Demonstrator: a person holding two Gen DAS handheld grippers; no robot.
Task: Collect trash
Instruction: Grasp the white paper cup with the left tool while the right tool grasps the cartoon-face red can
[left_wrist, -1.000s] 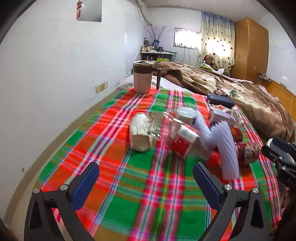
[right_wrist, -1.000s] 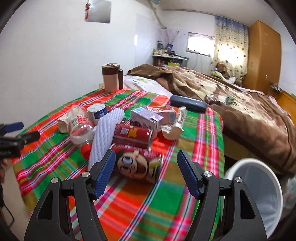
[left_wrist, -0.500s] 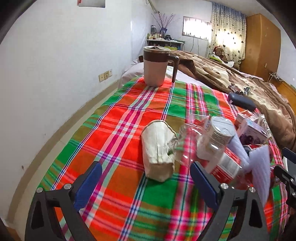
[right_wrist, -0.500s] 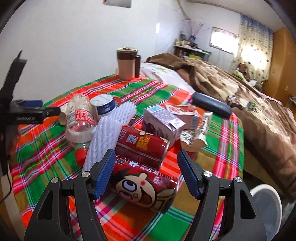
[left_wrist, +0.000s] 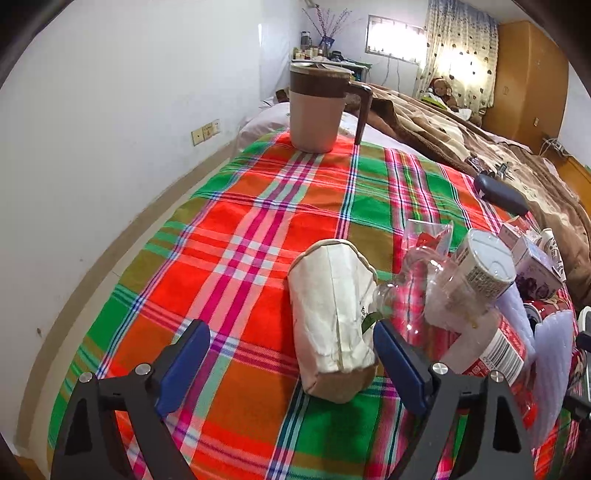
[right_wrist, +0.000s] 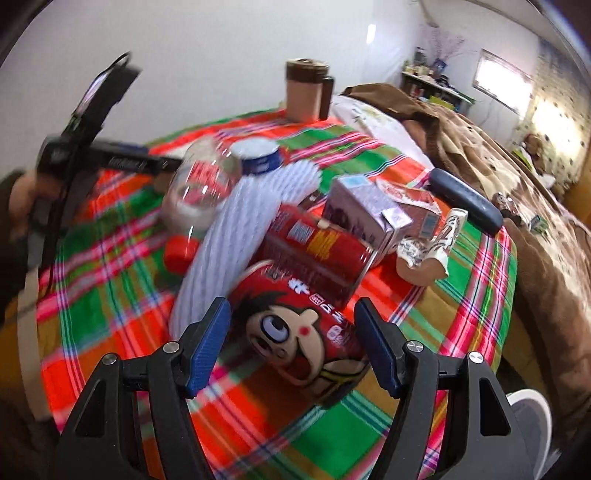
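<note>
Nothing collected: left tongs (left_wrist: 291, 363) were closing around a crumpled paper cup (left_wrist: 332, 321), right tongs (right_wrist: 291, 341) open astride a red can (right_wrist: 306, 332); litter covered the bed (left_wrist: 258, 206).

left tool (left_wrist: 291, 363) nearer crushed cup (left_wrist: 332, 317) (jaws closing)

Plaid blanket (left_wrist: 258, 236): woven cloth, matt. Crumpled cup (left_wrist: 332, 317): creased paper, matt. Bottle (left_wrist: 476, 332): clear glossy plastic. Cartoon can (right_wrist: 306, 332): smooth, glossy. Foam net sleeve (right_wrist: 240, 236): ribbed, matt. Gripper pads (left_wrist: 184, 365): blue, finely ribbed.
</note>
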